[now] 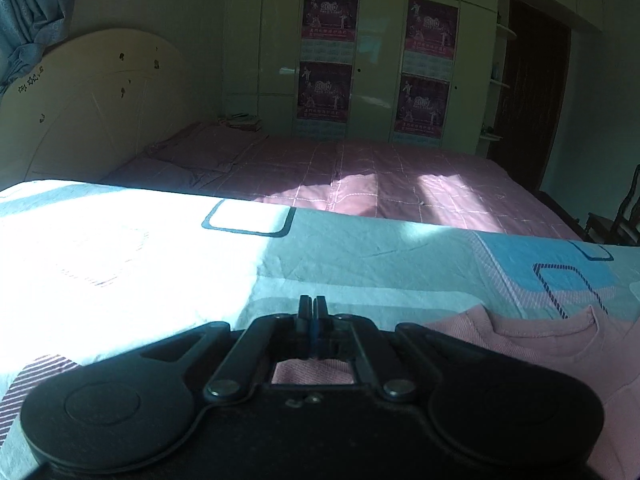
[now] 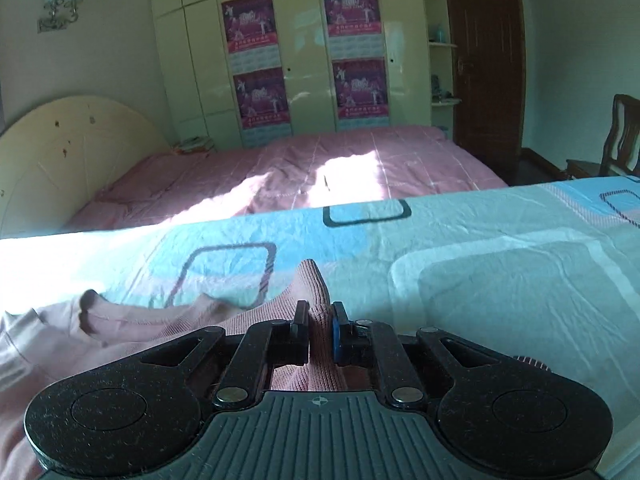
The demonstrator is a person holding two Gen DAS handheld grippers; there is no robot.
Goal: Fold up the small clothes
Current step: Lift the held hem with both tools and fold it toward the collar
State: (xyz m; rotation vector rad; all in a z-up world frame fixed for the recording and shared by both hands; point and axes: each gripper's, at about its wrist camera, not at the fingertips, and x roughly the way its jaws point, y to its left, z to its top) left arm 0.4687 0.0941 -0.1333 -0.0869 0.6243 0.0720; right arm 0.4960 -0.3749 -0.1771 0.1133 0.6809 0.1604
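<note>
- Right gripper (image 2: 320, 316): your jaws are clamped on a raised ridge of the pink knit garment (image 2: 312, 292); a peak of the fabric pokes up past the tips, just above centre of the right wrist view.
- Left gripper (image 1: 313, 308): jaws pressed together at lower centre of its view. Pink cloth shows through the frame opening below them, but whether any is pinched between the tips you cannot tell from here.
- The garment (image 1: 540, 328) lies spread on the patterned sheet (image 1: 360, 248); the neckline sits at right in the left view and at lower left in the right view, so you appear to be holding it on either side of the collar.
- Step in hand, as judged: grasp made, fold not yet begun.
- Next move calls for lifting both hands together, keeping the cloth taut between them, and carrying that edge across the body of the garment. Check the left grip before pulling.
- Surface: blue-and-white sheet with rounded-square motifs, strong sunlight on its left portion.
- Room: pink checked bed (image 2: 320, 168) behind, cream headboard (image 2: 60, 152) at left, wardrobe with posters (image 2: 256, 60) at top centre, dark door (image 2: 484, 60) and a chair (image 2: 616, 140) at right.
</note>
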